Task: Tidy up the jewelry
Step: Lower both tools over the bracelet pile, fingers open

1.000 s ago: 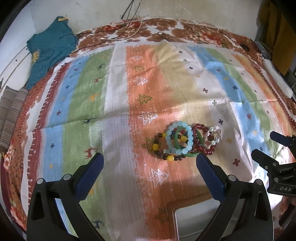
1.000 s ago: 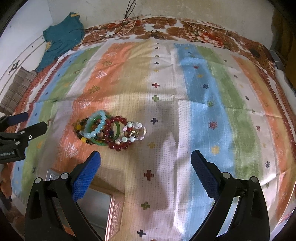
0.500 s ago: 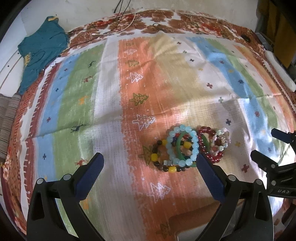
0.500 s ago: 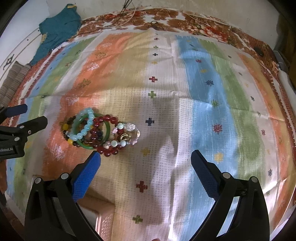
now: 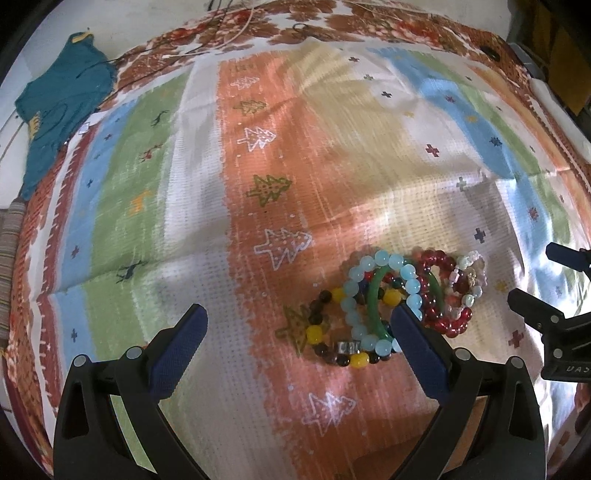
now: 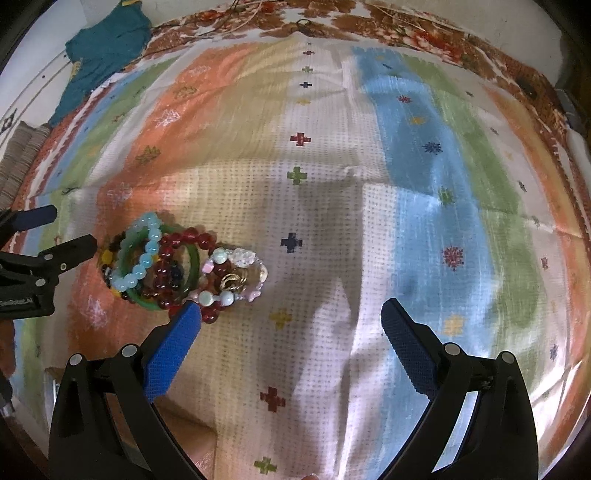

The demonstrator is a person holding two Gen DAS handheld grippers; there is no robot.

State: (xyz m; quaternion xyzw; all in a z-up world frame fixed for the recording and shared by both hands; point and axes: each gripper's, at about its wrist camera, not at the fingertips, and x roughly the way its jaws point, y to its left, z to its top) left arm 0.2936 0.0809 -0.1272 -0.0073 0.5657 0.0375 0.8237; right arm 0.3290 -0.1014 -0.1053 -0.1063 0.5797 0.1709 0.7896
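Note:
A heap of bracelets [image 5: 399, 302] lies on a striped cloth [image 5: 207, 206]: a light-blue bead one [image 5: 369, 341], a green bangle [image 5: 373, 299], a dark one with yellow beads [image 5: 318, 333], a red bead one [image 5: 443, 321] and a pink-white one with a gold charm [image 5: 471, 278]. The heap also shows in the right wrist view [image 6: 177, 269]. My left gripper [image 5: 295, 347] is open and empty, its right finger just in front of the heap. My right gripper [image 6: 291, 343] is open and empty, its left fingertip close to the red beads [image 6: 207, 314].
A teal garment [image 5: 62, 107] lies at the far left by a striped cushion [image 5: 7, 251]. A floral bedspread [image 5: 388, 29] with cables borders the cloth at the back. A pinkish box edge [image 6: 199, 450] sits near the bottom, close below the grippers.
Both grippers have moved forward and down toward the bracelet heap, which now appears larger and closer to the fingertips. The box has slid mostly out of view. Both stay open.

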